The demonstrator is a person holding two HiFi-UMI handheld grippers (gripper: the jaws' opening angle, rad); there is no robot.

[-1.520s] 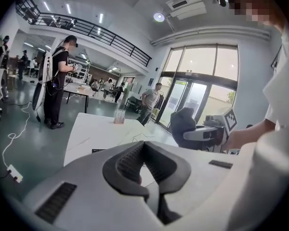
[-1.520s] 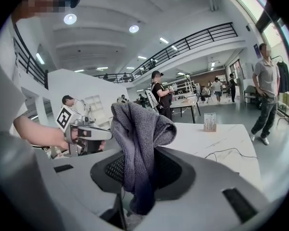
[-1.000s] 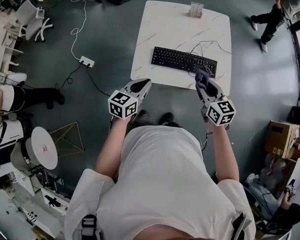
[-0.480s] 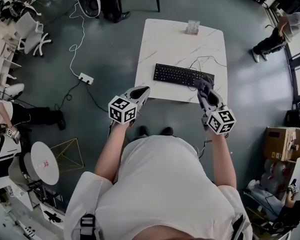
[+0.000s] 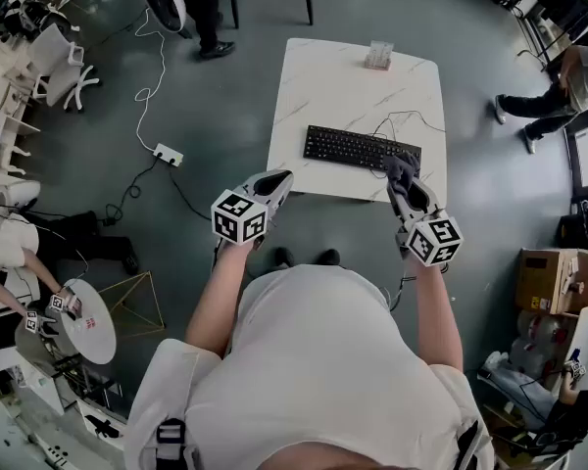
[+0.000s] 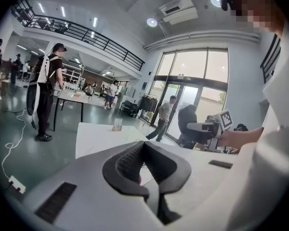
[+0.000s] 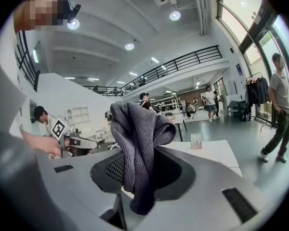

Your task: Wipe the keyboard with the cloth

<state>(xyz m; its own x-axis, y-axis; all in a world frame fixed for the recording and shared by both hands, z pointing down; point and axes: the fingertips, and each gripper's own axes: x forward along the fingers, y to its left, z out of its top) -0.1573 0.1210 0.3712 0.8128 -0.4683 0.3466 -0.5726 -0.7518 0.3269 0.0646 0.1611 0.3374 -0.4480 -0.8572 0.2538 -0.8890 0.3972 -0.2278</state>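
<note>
At the table's (image 5: 348, 76) near edge, left gripper (image 5: 274, 179) closed and empty; keyboard (image 5: 358, 148) mid-table; right gripper (image 5: 404, 186) clamped on the grey cloth (image 5: 400, 164), best lowered flat before stroking along the keys.

I see a grey-green floor (image 5: 225, 116) under the white marbled surface (image 5: 333, 86), a power strip (image 5: 169, 154) trailing cable, and cardboard boxes (image 5: 546, 277) at right. Tall windows (image 6: 192, 64) let daylight in; a railed balcony (image 6: 86, 32) runs below round ceiling lights (image 6: 151, 21).
</note>
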